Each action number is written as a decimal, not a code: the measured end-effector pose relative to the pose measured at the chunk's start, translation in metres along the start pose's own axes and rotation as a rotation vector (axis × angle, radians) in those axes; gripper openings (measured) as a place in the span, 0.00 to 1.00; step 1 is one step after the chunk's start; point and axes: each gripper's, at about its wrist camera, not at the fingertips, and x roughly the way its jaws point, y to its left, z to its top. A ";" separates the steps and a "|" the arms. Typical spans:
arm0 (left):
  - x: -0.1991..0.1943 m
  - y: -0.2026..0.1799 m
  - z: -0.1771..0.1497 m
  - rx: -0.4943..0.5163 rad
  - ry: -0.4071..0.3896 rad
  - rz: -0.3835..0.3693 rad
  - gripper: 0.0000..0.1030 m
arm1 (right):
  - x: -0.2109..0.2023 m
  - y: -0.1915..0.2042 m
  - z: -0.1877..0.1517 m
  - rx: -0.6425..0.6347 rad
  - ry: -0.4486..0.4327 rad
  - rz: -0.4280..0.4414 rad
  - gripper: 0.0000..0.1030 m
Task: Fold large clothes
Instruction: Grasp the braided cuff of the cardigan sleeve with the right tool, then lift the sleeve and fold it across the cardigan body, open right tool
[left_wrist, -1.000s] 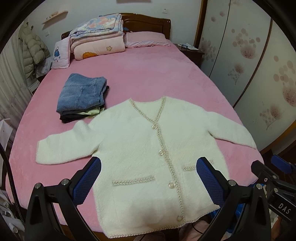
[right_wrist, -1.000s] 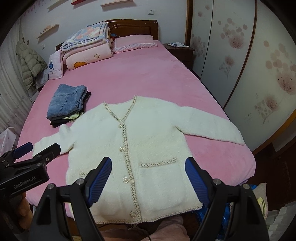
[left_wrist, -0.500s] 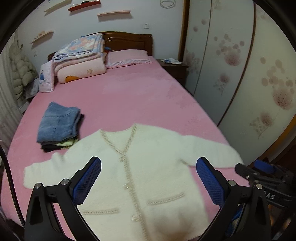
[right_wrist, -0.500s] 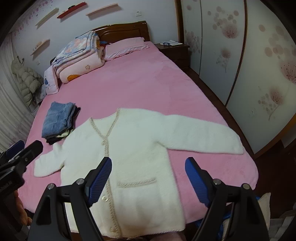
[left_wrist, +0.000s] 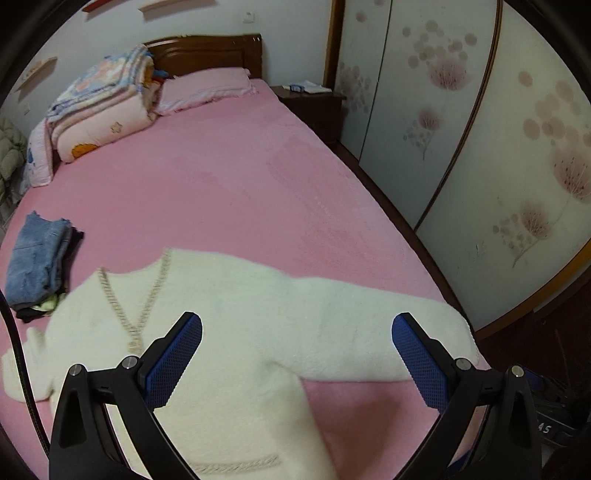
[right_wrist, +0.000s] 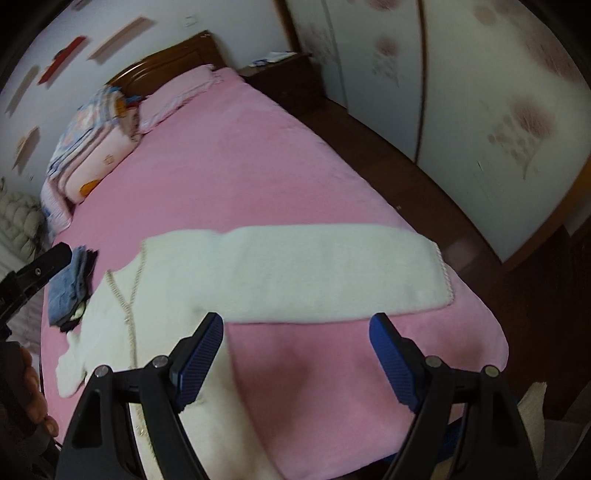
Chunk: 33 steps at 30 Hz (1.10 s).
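Note:
A fluffy white cardigan (left_wrist: 236, 325) with braided trim lies flat, front up, on the pink bed (left_wrist: 229, 192). Its right sleeve (right_wrist: 325, 273) stretches straight out toward the bed's right edge. My left gripper (left_wrist: 297, 354) hovers open above the cardigan's right shoulder and armpit, nothing between its blue pads. Over the bare pink sheet just below that sleeve, my right gripper (right_wrist: 297, 354) is open too, empty. The cardigan's lower hem is hidden under the gripper bodies.
A folded stack with jeans (left_wrist: 35, 258) on top sits left of the cardigan. Folded quilts (left_wrist: 103, 107) and a pillow (left_wrist: 207, 86) lie at the headboard. A nightstand (left_wrist: 314, 107) and wardrobe doors (left_wrist: 498, 140) run along the right. A hand (right_wrist: 33, 391) holds the other gripper at left.
Both grippers have swung to the right, from over the cardigan's body toward its right sleeve and the bed's right edge. The cardigan itself has not moved; both stay open.

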 end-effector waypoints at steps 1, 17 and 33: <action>0.021 -0.009 0.000 0.000 0.026 -0.004 0.99 | 0.008 -0.012 0.001 0.027 0.006 -0.006 0.80; 0.162 -0.096 -0.041 0.079 0.225 -0.050 0.99 | 0.132 -0.154 -0.031 0.489 0.192 0.000 0.75; 0.120 -0.040 -0.039 -0.038 0.192 -0.009 0.99 | 0.123 -0.145 0.008 0.376 0.026 -0.007 0.08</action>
